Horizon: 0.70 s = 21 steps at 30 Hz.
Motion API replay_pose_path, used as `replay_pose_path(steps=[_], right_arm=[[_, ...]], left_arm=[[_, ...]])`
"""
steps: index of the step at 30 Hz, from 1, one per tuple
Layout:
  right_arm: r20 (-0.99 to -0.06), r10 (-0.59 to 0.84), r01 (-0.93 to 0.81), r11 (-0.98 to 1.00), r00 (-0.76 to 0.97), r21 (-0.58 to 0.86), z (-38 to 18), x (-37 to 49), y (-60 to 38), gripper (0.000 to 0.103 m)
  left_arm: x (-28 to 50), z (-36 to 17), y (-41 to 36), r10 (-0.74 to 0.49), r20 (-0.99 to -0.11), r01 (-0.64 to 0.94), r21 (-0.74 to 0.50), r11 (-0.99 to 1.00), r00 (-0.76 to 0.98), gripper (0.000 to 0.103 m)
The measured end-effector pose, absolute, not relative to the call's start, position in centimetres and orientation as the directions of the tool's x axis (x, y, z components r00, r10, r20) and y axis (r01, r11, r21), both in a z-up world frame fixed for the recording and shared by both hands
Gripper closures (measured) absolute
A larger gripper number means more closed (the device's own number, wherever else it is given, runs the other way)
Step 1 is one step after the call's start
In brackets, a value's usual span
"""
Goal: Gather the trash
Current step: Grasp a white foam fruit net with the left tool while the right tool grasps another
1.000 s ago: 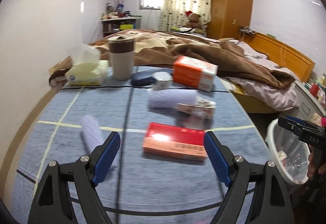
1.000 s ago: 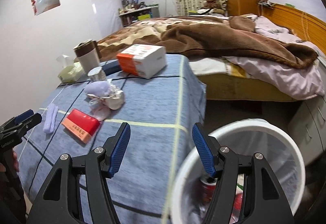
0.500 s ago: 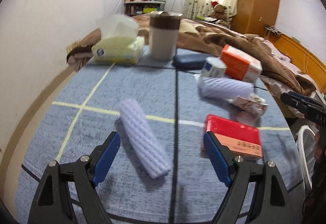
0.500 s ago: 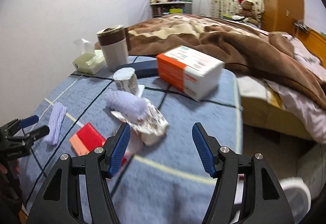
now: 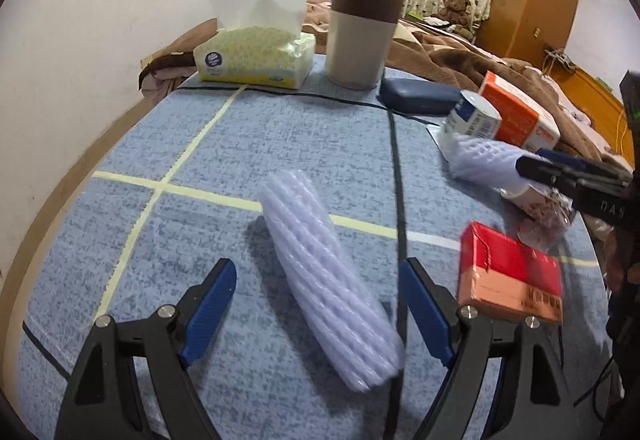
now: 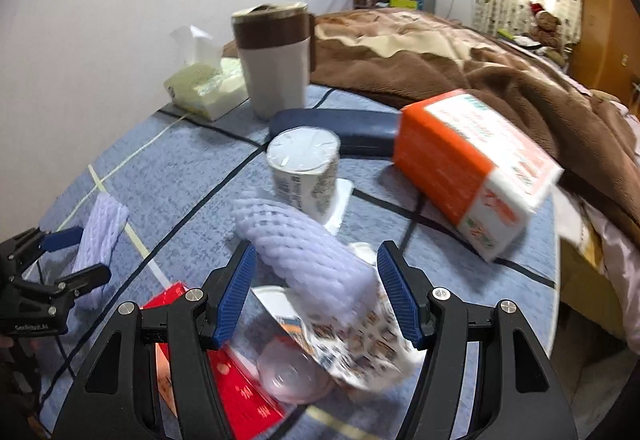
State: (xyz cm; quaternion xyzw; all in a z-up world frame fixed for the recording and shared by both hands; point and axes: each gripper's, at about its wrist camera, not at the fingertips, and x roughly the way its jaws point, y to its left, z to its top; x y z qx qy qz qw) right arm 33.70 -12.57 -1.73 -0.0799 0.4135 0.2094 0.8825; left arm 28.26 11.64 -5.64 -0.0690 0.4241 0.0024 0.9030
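A lavender foam net sleeve [image 5: 328, 280] lies on the blue tablecloth [image 5: 280, 144] between the wide-apart jaws of my left gripper [image 5: 316, 284]; the pads do not touch it. A second foam net [image 6: 308, 248] rests on a crumpled printed wrapper [image 6: 360, 336] and a clear plastic lid [image 6: 288, 372]. My right gripper [image 6: 316, 272] stands open around that net, not pressing it. A red box [image 6: 224, 372] lies beside the wrapper, partly under the right gripper's left finger. Each gripper shows in the other's view: the right gripper [image 5: 560, 176] and the left gripper [image 6: 80, 256].
At the table's far end stand a tissue pack [image 5: 256, 52], a brown-banded cup [image 5: 362, 36], a dark blue case [image 5: 420, 96], a small can [image 6: 304, 168] and an orange-and-white box [image 6: 472, 168]. A bed with a brown blanket [image 6: 460, 52] lies beyond.
The left gripper swung from over the red box to the foam sleeve and came lower. The right gripper left the white bin and moved over the second net and wrapper. Both stayed open.
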Motion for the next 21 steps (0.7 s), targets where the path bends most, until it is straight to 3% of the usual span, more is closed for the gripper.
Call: replay_pose_path(steps=[10,13,15,17,19,21], right_arm=[[-0.789,0.275,-0.489,0.871,0.55,-0.037,-2.5,34.1,-10.5,0.039],[-0.788,0.269,-0.497,0.866,0.554,-0.054,-2.4,33.9,-10.1,0.053],[-0.79,0.266,-0.5,0.864,0.553,-0.059,-2.4,33.7,-10.1,0.057],[-0.788,0.27,-0.503,0.863,0.553,-0.057,-2.3,33.5,-10.0,0.061],[-0.786,0.281,-0.508,0.86,0.551,-0.048,-2.2,33.4,-10.1,0.072],[-0.781,0.28,-0.509,0.859,0.558,-0.056,-2.2,33.2,-10.0,0.079]], left_arm=[[28.9,-6.3,12.8,-0.047,-0.786,-0.103,-0.139,0.985,0.617,0.028],[28.9,-6.3,12.9,-0.039,-0.789,-0.112,-0.136,0.984,0.614,0.032],[28.9,-6.3,13.1,-0.036,-0.788,-0.121,-0.139,0.983,0.614,0.034],[28.8,-6.2,13.2,-0.044,-0.786,-0.118,-0.147,0.982,0.616,0.042],[28.8,-6.1,13.1,-0.057,-0.786,-0.105,-0.154,0.982,0.616,0.059],[28.7,-6.1,12.9,-0.063,-0.785,-0.098,-0.156,0.983,0.617,0.062]])
